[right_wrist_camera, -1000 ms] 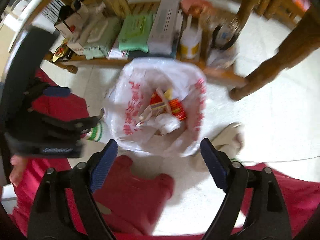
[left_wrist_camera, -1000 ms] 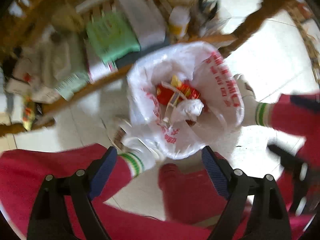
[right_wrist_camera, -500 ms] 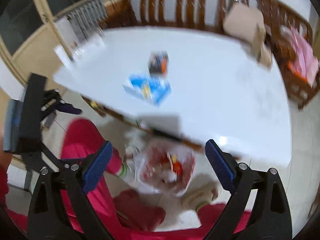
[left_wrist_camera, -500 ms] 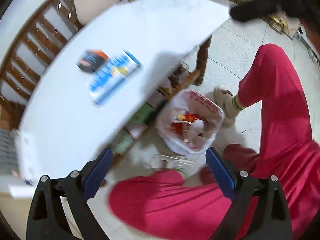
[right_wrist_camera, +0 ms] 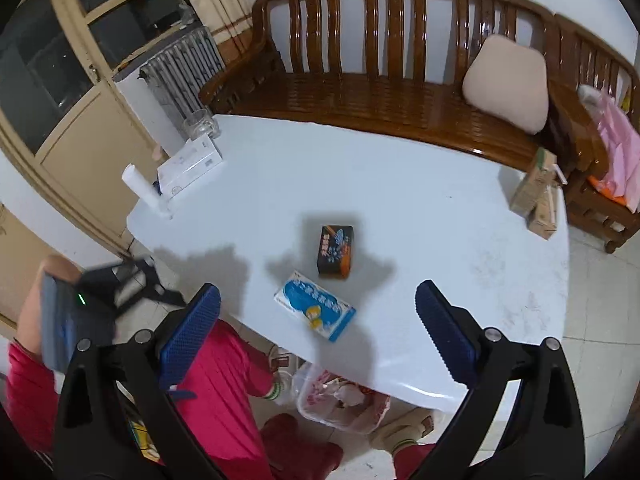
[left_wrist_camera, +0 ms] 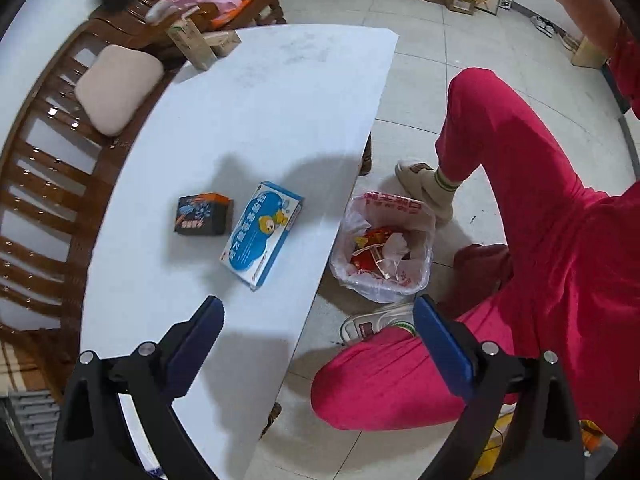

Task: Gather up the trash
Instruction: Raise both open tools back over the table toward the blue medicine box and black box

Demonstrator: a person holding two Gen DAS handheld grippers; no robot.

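A blue-and-white carton (left_wrist_camera: 262, 232) (right_wrist_camera: 315, 305) and a small black-and-orange box (left_wrist_camera: 203, 215) (right_wrist_camera: 336, 251) lie side by side on the white table (left_wrist_camera: 248, 112) (right_wrist_camera: 420, 208). A white plastic trash bag (left_wrist_camera: 384, 248) (right_wrist_camera: 340, 398) with red wrappers and paper in it stands on the floor by the table edge. My left gripper (left_wrist_camera: 316, 344) is open and empty, high above the table edge. My right gripper (right_wrist_camera: 318, 332) is open and empty, above the near table edge and the blue carton.
A wooden bench (right_wrist_camera: 380, 80) with a beige cushion (right_wrist_camera: 506, 82) stands behind the table. A white box, a paper roll and a glass jar (right_wrist_camera: 200, 124) sit at one table corner, brown cartons (right_wrist_camera: 536, 192) at the other. The person's red-trousered legs (left_wrist_camera: 520, 184) flank the bag.
Both grippers have risen from low over the trash bag to above the table top. The table and its two boxes have come into view. Both stay open.
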